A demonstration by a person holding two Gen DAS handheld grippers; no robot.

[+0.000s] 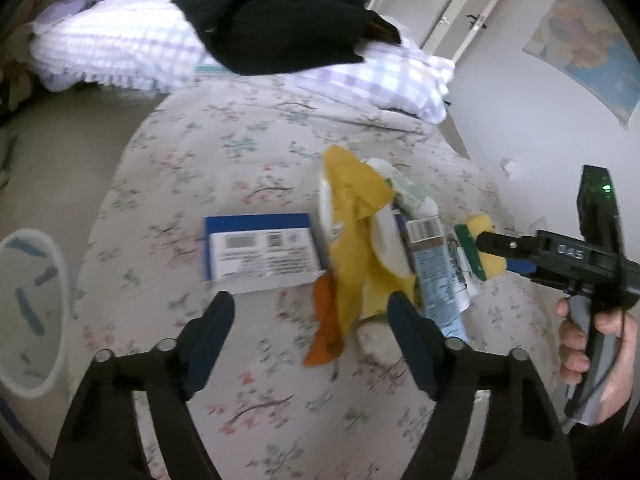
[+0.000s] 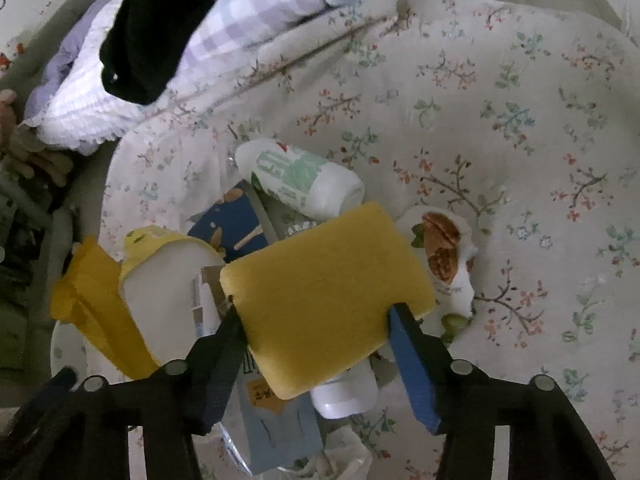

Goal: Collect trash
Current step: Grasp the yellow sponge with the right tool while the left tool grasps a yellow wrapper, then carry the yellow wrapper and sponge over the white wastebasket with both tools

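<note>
The right gripper (image 2: 316,316) has the yellow sponge (image 2: 328,296) pinched across its near end, one pad on each side edge, and from the left wrist view that sponge (image 1: 482,246) sits at the right end of the trash pile, clamped at the tip of the tool in the person's hand (image 1: 600,344). The left gripper (image 1: 316,312) hangs above the floral bedspread (image 1: 248,152) with its jaws spread and nothing between the pads; the yellow wrapper (image 1: 356,240) lies just past its right finger, and the blue-and-white box (image 1: 260,252) just beyond its left one.

The trash is heaped in the middle of the bed: a white bottle with green print (image 2: 300,180), a light blue tube (image 1: 436,276), an orange scrap (image 1: 324,328) and a torn nut packet (image 2: 440,256), overlapping. A pale bin rim (image 1: 32,312) shows at the far left.

Now the risks. The sponge is soft and gripped only near its end, so I judge it could bend and squirm out if swung fast toward the bin. It also rests against the pile, and lifting it may drag the tube or a smaller white bottle (image 2: 344,396) under it off the heap. For the left gripper, the wrapper is thin and crumpled; closing on a loose flap could tear it or leave most of it behind. The box looks too wide for these jaws unless taken by an edge. Anything rolling, the bottle above all, could slip off the bedspread's slope.
</note>
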